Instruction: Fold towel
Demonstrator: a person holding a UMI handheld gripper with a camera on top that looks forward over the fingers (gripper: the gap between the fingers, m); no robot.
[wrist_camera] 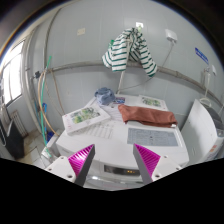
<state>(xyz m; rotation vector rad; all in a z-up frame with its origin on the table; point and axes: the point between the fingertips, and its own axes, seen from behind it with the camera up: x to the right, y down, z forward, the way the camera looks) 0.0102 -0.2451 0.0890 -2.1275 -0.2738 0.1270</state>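
A rust-orange towel [147, 115] lies folded flat on the white table [115, 140], beyond my fingers and a little to the right. My gripper [113, 160] is open and empty, its two magenta pads [80, 158] spread wide above the table's near part. Nothing stands between the fingers.
A printed booklet [86, 118] lies on the table to the left of the towel, and a flat card [153, 138] lies just in front of the towel. A blue object [105, 96] sits at the table's far side. A green-and-white striped cloth [131, 50] hangs on the wall behind.
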